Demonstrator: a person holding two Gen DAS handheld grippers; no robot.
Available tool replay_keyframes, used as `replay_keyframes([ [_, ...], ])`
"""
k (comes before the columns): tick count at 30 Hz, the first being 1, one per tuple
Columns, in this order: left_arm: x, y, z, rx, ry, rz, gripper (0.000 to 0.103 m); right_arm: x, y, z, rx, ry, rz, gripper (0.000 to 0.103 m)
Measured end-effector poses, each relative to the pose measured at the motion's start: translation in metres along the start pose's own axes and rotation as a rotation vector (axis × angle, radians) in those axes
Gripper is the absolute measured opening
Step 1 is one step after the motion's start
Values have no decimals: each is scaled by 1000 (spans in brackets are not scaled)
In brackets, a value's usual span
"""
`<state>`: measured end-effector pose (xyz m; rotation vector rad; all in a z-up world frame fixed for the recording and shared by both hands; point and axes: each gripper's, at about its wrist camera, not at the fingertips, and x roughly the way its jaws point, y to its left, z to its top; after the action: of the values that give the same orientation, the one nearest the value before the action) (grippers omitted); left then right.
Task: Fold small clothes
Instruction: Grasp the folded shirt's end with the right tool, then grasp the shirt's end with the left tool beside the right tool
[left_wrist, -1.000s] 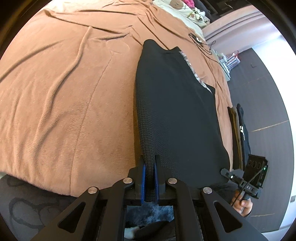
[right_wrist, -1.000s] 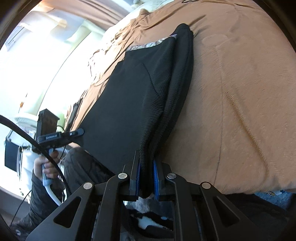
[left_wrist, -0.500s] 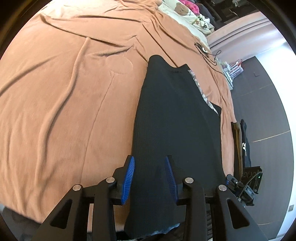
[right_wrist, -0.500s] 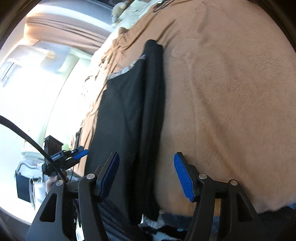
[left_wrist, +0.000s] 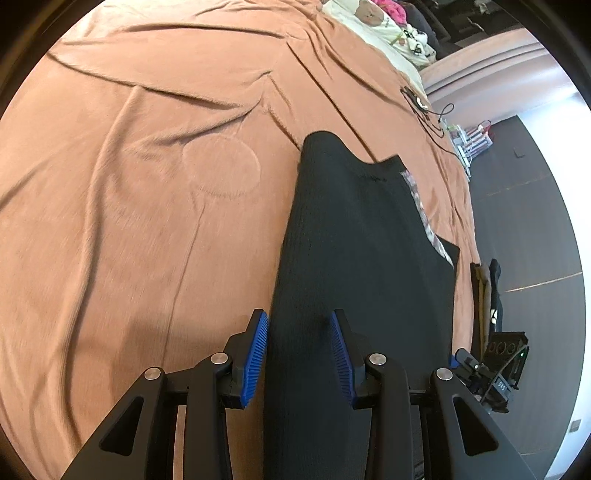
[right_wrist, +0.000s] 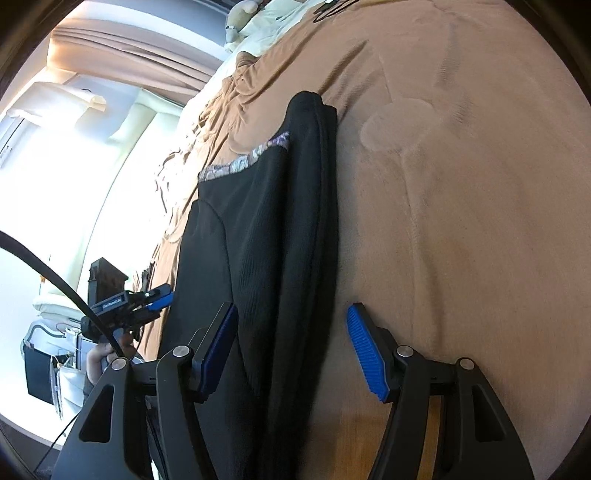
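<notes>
Black garment (left_wrist: 354, 258) lies flat on my brown bedspread (left_wrist: 147, 221), long axis running away from me. My left gripper (left_wrist: 299, 354) spread, straddling near edge; right gripper (right_wrist: 291, 350) spread over folded edge.

A rumpled brown bedspread (left_wrist: 155, 206) carries a folded black garment (left_wrist: 354, 266), lying flat.

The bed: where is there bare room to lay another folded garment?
Bare blanket spreads wide beside the black garment's folded edge. Crowded: the pillows at the head, and cables near the far edge.
</notes>
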<state>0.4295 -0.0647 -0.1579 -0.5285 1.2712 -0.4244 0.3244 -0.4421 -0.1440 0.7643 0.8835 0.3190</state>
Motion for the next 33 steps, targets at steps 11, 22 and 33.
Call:
replay_keyframes([
  [11, 25, -3, 47, -19, 2, -38, 36, 43, -11, 48, 34, 23, 65, 60],
  [22, 50, -13, 88, -6, -1, -55, 36, 75, -20, 80, 15, 49, 105, 44],
  [33, 59, -23, 99, 40, -22, -21, 16, 90, -15, 92, -14, 64, 76, 20],
])
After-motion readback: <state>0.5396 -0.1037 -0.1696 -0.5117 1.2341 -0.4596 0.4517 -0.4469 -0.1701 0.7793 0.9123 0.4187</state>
